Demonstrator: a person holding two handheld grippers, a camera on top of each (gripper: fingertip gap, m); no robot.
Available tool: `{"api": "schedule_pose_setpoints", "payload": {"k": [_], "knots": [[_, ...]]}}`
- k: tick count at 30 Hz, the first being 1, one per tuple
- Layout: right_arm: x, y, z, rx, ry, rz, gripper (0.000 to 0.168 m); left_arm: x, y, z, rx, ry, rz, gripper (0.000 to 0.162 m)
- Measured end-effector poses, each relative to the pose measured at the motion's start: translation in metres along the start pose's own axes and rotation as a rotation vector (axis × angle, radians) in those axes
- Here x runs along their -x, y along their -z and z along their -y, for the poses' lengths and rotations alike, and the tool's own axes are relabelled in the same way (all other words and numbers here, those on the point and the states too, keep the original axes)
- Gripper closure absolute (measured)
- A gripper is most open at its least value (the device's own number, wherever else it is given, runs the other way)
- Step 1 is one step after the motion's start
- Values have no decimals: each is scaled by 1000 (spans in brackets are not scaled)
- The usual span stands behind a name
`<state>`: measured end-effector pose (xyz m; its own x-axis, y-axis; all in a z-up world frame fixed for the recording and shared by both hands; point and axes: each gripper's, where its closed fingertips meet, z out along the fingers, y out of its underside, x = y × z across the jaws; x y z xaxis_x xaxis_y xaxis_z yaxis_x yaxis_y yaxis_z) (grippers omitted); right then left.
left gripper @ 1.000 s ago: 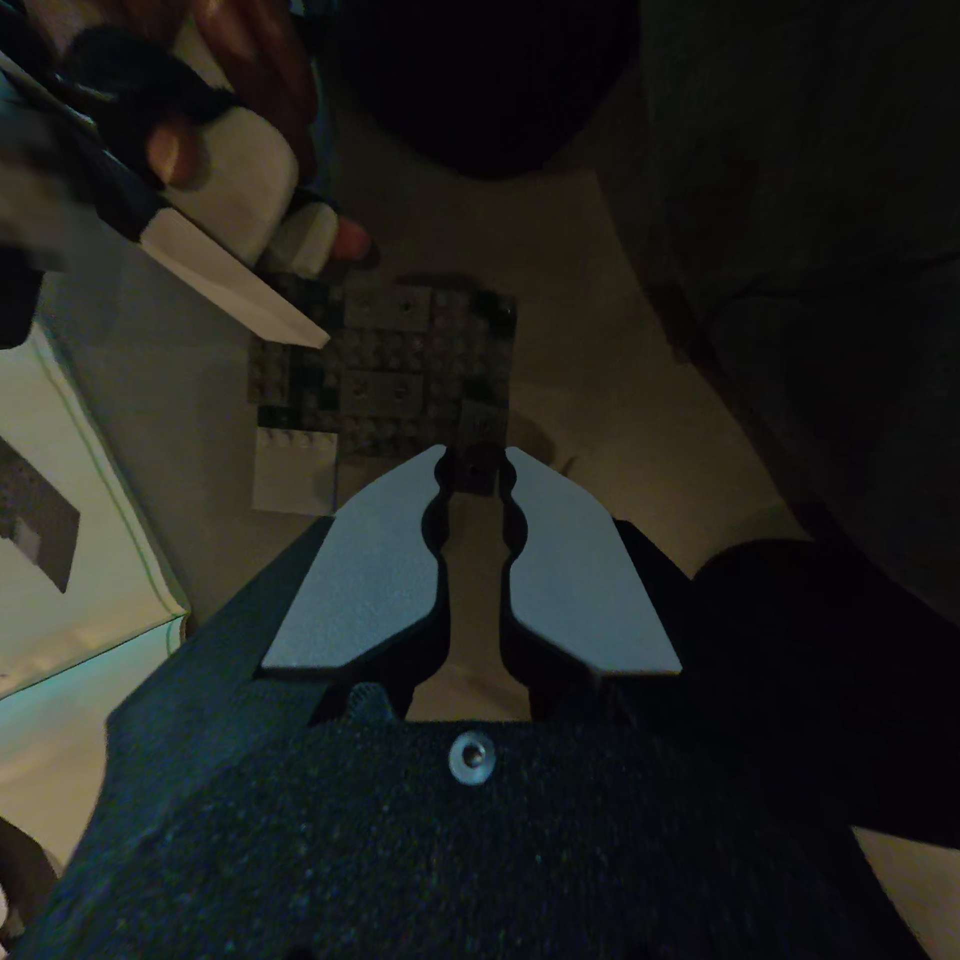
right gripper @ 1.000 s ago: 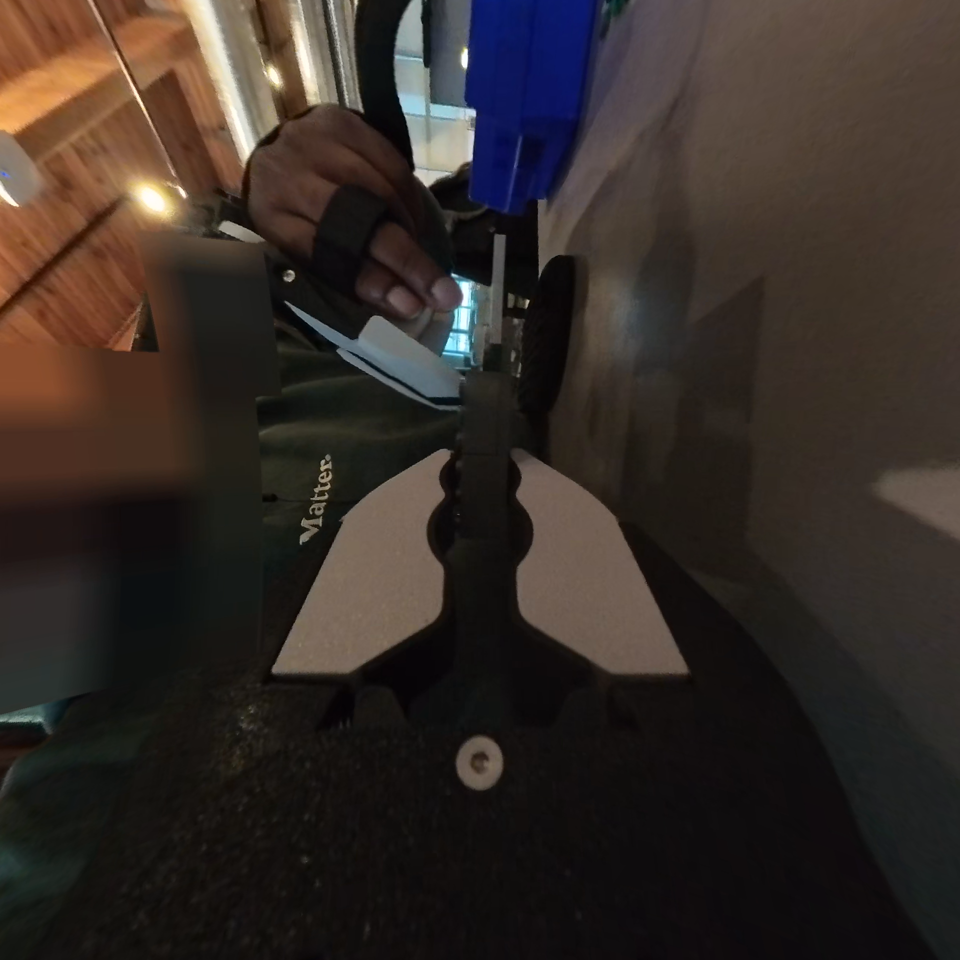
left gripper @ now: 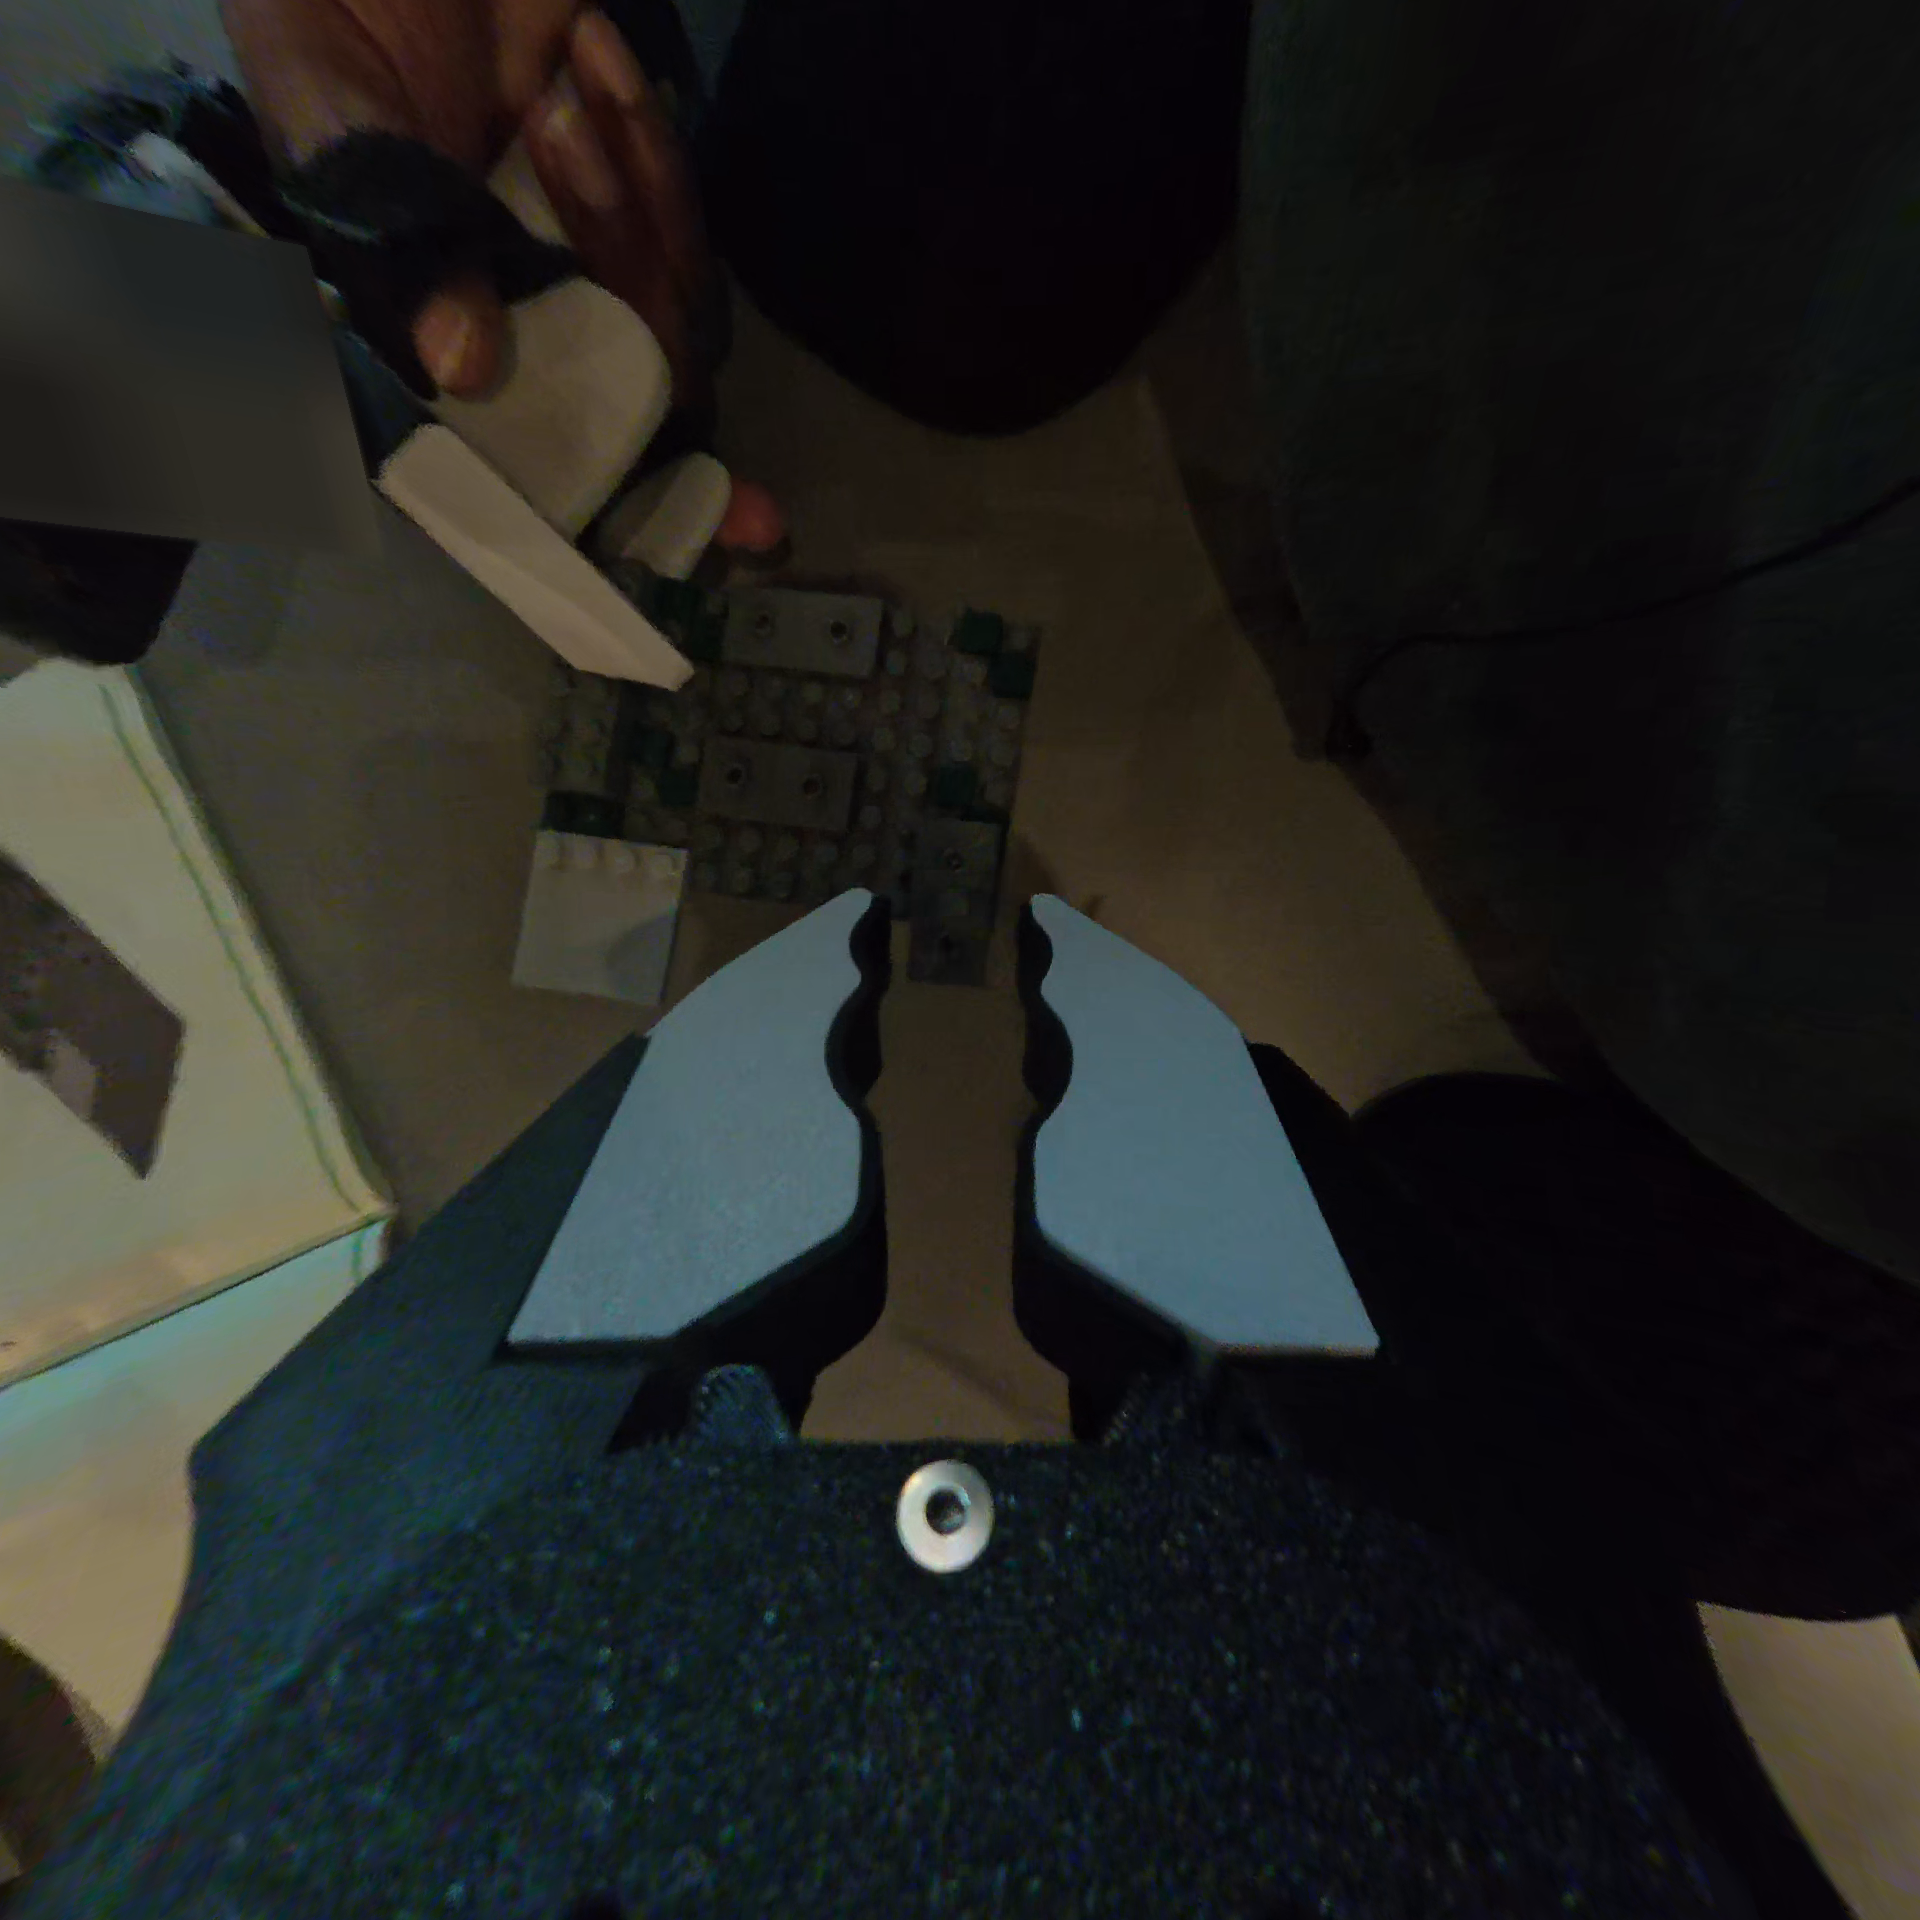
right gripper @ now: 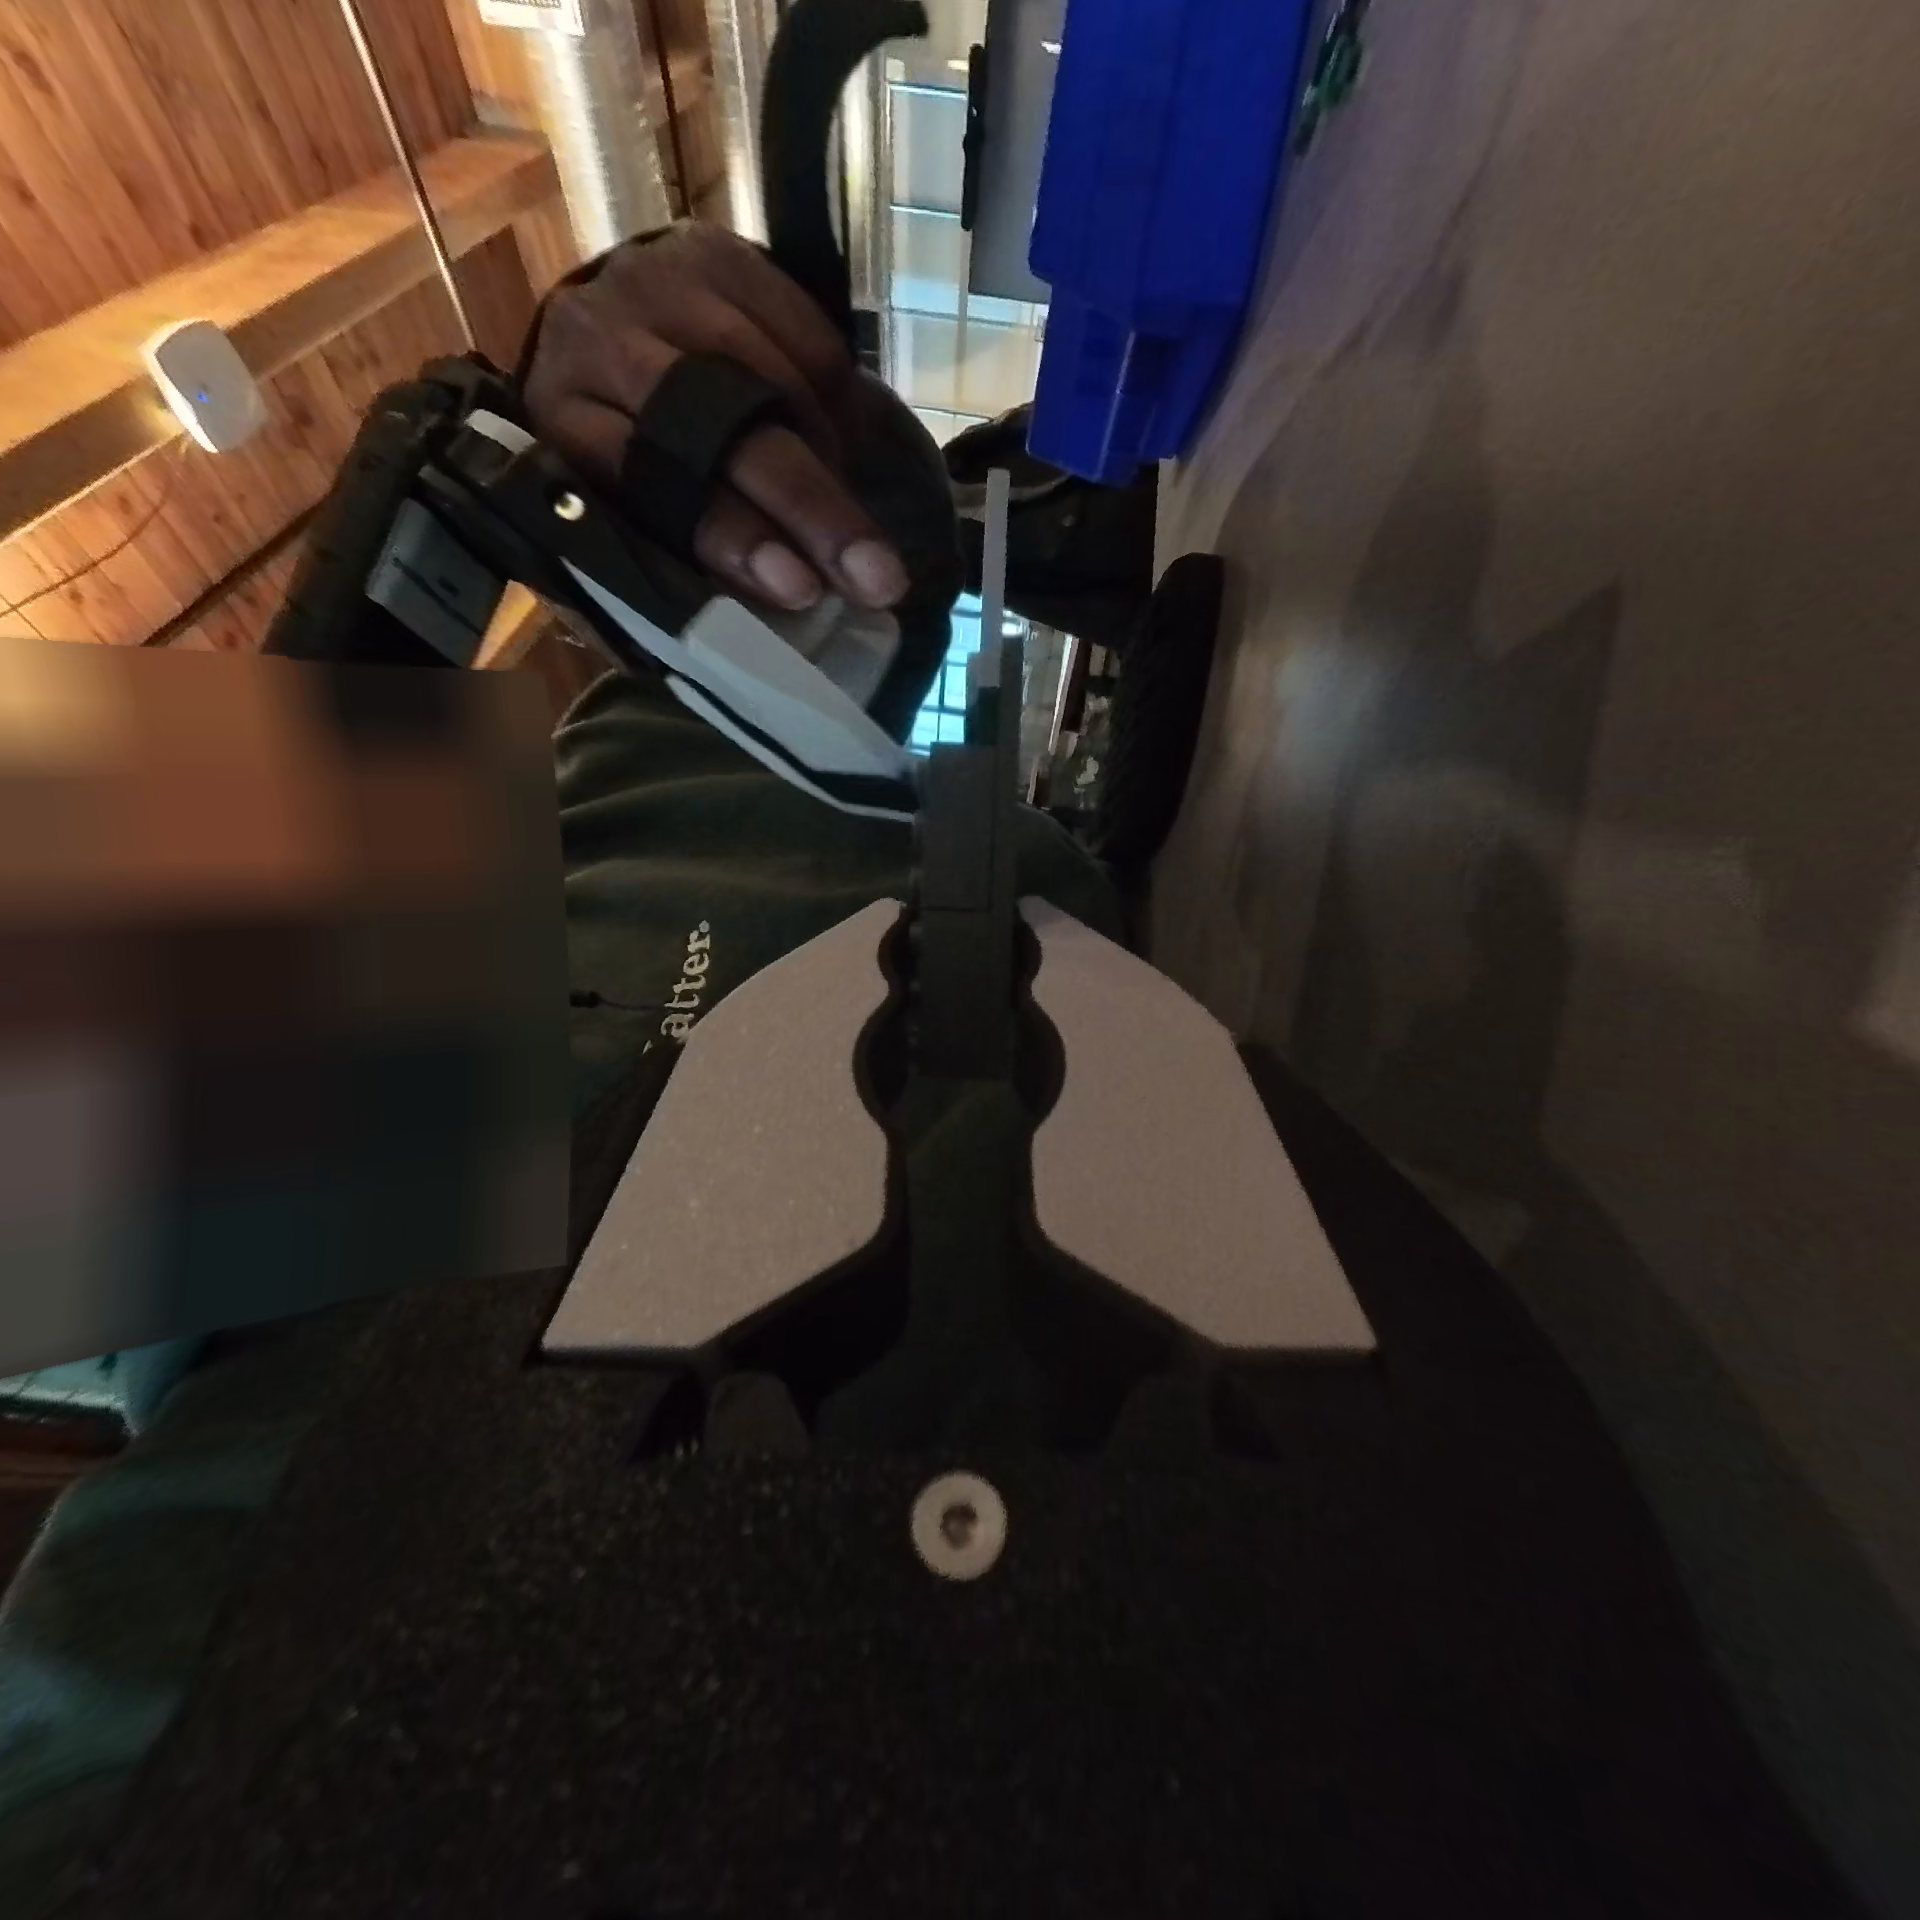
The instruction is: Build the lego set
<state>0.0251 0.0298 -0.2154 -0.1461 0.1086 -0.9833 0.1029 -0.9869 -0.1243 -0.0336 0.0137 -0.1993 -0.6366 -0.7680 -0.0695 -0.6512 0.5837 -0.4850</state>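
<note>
The lego build (left gripper: 790, 769) is a flat grey studded plate with smooth grey tiles, a few dark green pieces and a white plate (left gripper: 603, 914) at its near left corner. A small grey tile (left gripper: 948, 920) sticks out of its near edge. My left gripper (left gripper: 954, 914) is open, its tips on either side of that tile and apart from it. My right gripper (right gripper: 961, 914) is shut on the build (right gripper: 961, 831), seen edge-on. In the left wrist view it comes in from the upper left, one finger (left gripper: 561, 592) over the far left corner.
An open instruction booklet (left gripper: 156, 987) lies on the table to the left of the build. A blue bin (right gripper: 1143, 208) stands at the far end of the tabletop (right gripper: 1558, 727). A person's hand (right gripper: 727, 436) holds the left gripper. Dark clothing fills the right side of the left wrist view. The grippers' ends are close to 7 cm from one another.
My left gripper's jaws have opened wider and no longer pinch the small grey tile, which stays on the build's near edge. The right gripper still holds the build.
</note>
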Motion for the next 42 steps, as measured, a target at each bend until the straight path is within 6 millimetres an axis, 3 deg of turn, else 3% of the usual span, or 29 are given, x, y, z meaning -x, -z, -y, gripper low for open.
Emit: {"api": "schedule_pose_setpoints", "payload": {"k": [1,6,12,15,20,25,34,42], "knots": [[0,1,1,-6,4,0,153,3,5,1,-16,10,20,138],[10,11,10,-89,57,5,153,21,24,0,-267,293,130,136],[26,20,29,-253,149,-15,153,32,18,-18,-735,911,201,134],[30,13,36,-321,159,-23,153,31,11,-19,-885,1069,256,134],[29,0,39,-414,101,0,153,27,10,-4,-1074,1194,238,136],[26,-1,40,-467,92,-24,153,26,19,-1,-1188,1267,187,139],[21,-8,39,-489,60,-59,153,32,12,-6,-1247,1379,97,146],[12,-11,30,-495,75,-135,153,23,-1,-13,-1150,1421,34,153]]}}
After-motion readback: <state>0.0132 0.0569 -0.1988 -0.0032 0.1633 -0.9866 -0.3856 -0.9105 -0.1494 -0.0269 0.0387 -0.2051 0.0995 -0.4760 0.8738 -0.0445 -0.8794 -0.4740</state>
